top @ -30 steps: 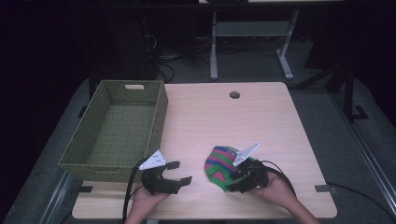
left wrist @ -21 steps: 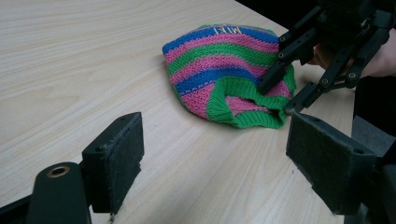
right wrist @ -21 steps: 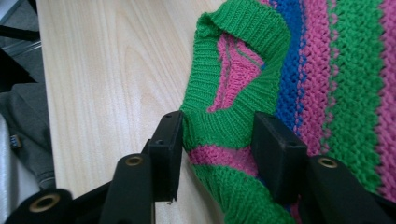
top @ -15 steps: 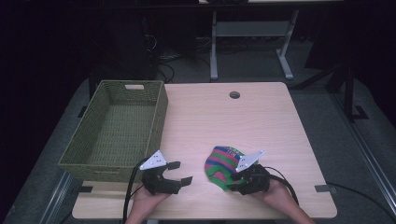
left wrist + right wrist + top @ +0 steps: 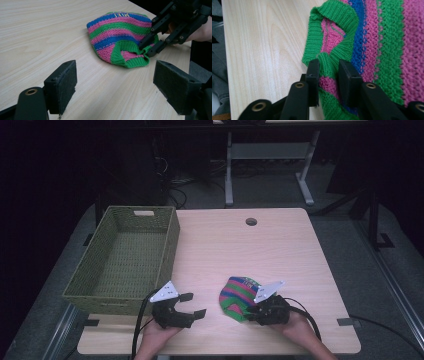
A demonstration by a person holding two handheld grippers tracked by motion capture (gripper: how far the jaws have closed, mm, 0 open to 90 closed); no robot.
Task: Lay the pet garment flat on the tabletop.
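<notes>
A knitted hat (image 5: pixel 239 292) in pink, green and blue stripes lies near the table's front edge, right of the middle. My right gripper (image 5: pixel 249 312) comes at it from the right. Its jaws have just been closing, and the pads now pinch the green ribbed brim (image 5: pixel 329 62) between them. The left gripper view shows the hat (image 5: pixel 117 30) with the right gripper (image 5: pixel 147 48) on its near edge. My left gripper (image 5: pixel 193 304) rests to the left of the hat, apart from it. It stands open (image 5: pixel 116 82) with nothing between its pads.
A woven green basket (image 5: pixel 172 245) stands along the left side of the wooden table (image 5: pixel 240 250), and its inside looks bare. A round cable hole (image 5: pixel 251 221) sits near the far edge. Dark floor and desk legs lie beyond the table.
My right gripper's jaws have narrowed onto the hat's brim, and the brim has bunched up between them. The left gripper has stayed where it was.
</notes>
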